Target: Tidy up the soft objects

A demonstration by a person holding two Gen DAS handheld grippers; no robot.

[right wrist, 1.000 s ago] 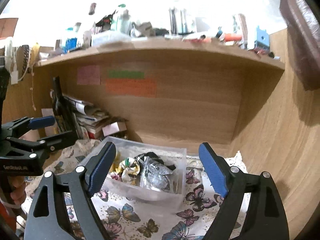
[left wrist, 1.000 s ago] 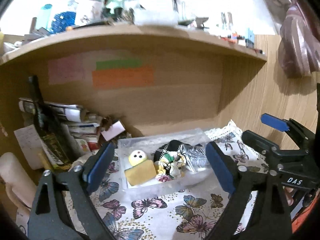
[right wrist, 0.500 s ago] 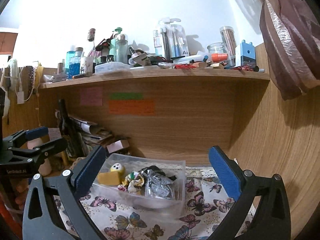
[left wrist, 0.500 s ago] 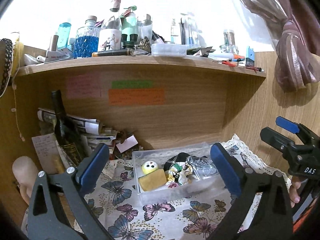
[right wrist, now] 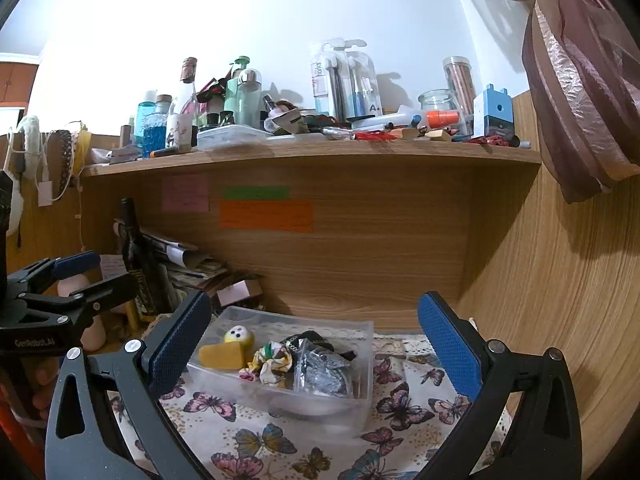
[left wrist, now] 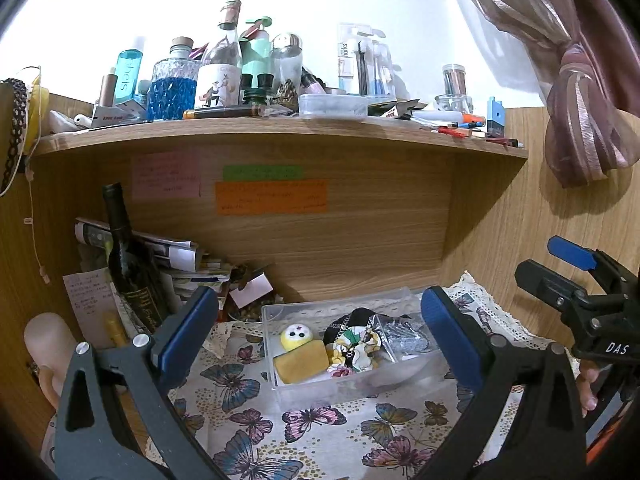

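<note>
A clear plastic box point(left wrist: 280, 390) point(right wrist: 362, 408) stands on the butterfly cloth point(left wrist: 312, 432) point(right wrist: 280, 444) under the shelf. Inside lie a yellow plush toy point(left wrist: 300, 354) point(right wrist: 230, 350), a floral scrunchie point(left wrist: 354, 350) point(right wrist: 272, 362), a black soft item point(left wrist: 358, 318) point(right wrist: 310, 338) and a silvery bag point(left wrist: 406, 338) point(right wrist: 324, 368). My left gripper point(left wrist: 320, 338) is open and empty, held back from the box. My right gripper point(right wrist: 314, 350) is open and empty, also short of the box. Each gripper shows at the other view's edge.
A dark wine bottle point(left wrist: 128, 264) point(right wrist: 138, 260) and stacked papers point(left wrist: 176, 256) stand at the back left. The wooden shelf point(left wrist: 280, 136) point(right wrist: 312, 154) overhead carries bottles and jars. A wooden side wall point(right wrist: 560, 280) closes the right. A curtain point(left wrist: 580, 80) hangs upper right.
Both grippers have pulled back and risen from the box, so the box looks smaller and the shelf top has come into view. Both stay open and empty.
</note>
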